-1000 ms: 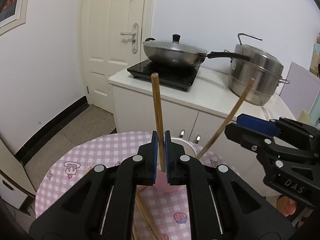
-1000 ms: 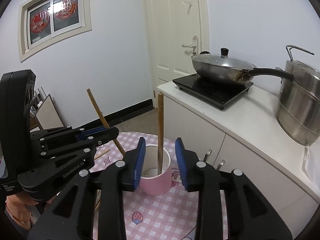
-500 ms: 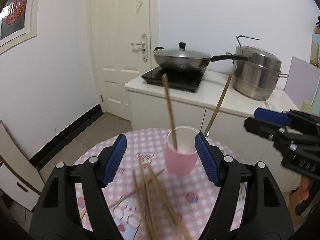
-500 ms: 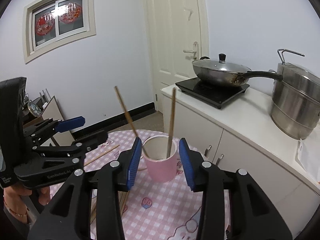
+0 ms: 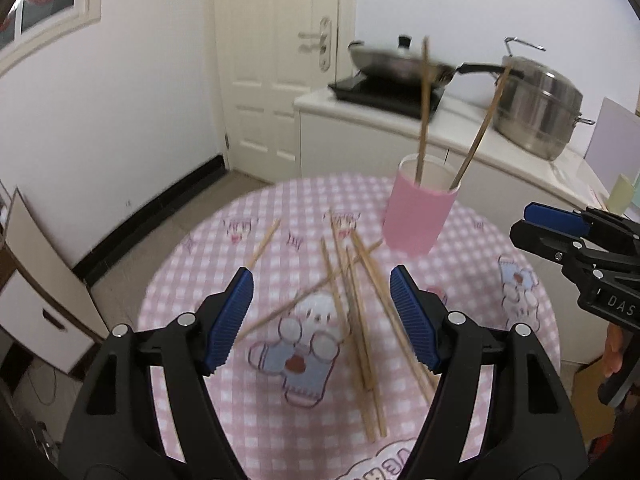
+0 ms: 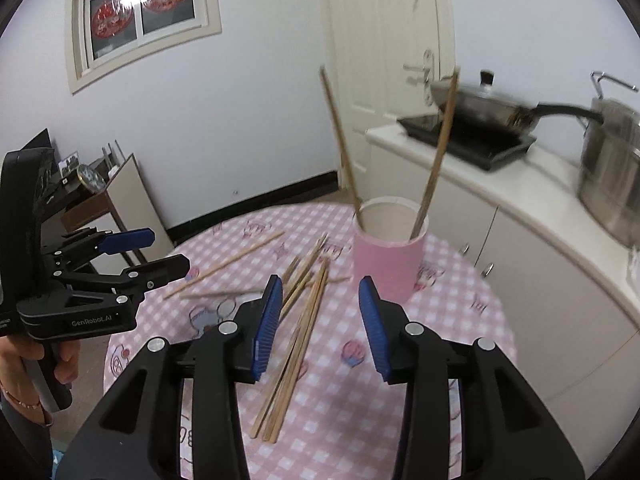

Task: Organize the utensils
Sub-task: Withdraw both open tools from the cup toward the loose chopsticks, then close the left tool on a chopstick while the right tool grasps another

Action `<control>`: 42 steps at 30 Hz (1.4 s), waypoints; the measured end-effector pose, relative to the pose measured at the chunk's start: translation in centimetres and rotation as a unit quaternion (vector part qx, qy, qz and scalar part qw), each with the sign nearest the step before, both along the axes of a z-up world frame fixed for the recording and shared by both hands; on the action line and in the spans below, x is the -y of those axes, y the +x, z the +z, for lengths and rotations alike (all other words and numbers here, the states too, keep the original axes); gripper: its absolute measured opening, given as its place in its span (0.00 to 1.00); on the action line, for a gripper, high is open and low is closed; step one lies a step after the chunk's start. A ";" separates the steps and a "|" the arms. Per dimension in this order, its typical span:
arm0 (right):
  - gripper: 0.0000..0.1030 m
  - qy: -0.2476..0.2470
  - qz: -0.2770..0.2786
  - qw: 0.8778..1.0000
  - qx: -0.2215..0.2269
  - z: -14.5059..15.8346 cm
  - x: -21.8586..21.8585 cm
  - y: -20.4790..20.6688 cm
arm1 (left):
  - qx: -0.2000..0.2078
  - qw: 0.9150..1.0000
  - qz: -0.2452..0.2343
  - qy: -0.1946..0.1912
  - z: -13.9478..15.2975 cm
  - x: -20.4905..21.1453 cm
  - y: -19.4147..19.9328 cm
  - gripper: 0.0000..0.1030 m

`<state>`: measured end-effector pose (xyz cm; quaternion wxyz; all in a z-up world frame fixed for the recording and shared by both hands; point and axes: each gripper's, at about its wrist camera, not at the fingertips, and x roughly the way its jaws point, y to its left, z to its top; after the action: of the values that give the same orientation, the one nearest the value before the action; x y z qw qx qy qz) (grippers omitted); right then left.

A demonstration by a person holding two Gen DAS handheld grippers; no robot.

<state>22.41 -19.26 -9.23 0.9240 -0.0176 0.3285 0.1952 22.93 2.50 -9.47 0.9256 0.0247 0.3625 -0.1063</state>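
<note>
A pink cup (image 5: 418,216) stands on the round pink checked table (image 5: 224,256); it also shows in the right wrist view (image 6: 387,256). Two wooden chopsticks (image 5: 423,112) lean inside it, seen too in the right wrist view (image 6: 436,152). Several loose chopsticks (image 5: 360,312) lie scattered on the cloth before the cup, also in the right wrist view (image 6: 298,328). My left gripper (image 5: 322,316) is open and empty above the loose chopsticks. My right gripper (image 6: 320,322) is open and empty, above the pile, short of the cup.
A white counter (image 5: 460,132) behind the table carries an induction hob with a lidded wok (image 5: 396,64) and a steel pot (image 5: 536,108). A white door (image 5: 280,60) is behind. A cabinet (image 6: 104,208) stands at the left wall.
My left gripper let go of its chopstick, which now leans in the cup, and opened wide. Both grippers drew back from the cup and tilted down towards the loose chopsticks.
</note>
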 end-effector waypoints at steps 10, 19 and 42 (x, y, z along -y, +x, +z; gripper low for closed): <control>0.36 -0.013 -0.006 0.998 -0.054 -5.0 -1.0 1.2 | -0.079 0.997 -0.003 -0.024 -6.5 -0.1 2.0 0.68; 0.36 -0.017 0.000 0.996 -0.089 -8.5 -1.5 2.7 | -0.117 0.993 -0.012 -0.023 -10.0 1.3 4.3 0.54; 0.34 -0.050 0.035 0.990 -0.128 -11.7 -4.4 5.3 | -0.124 0.992 0.004 0.018 -12.2 1.0 5.9 0.16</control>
<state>27.71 -14.89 -20.92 0.8651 -0.0506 0.4523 0.2109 28.78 1.50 -21.71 0.8732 0.0261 0.4768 -0.0981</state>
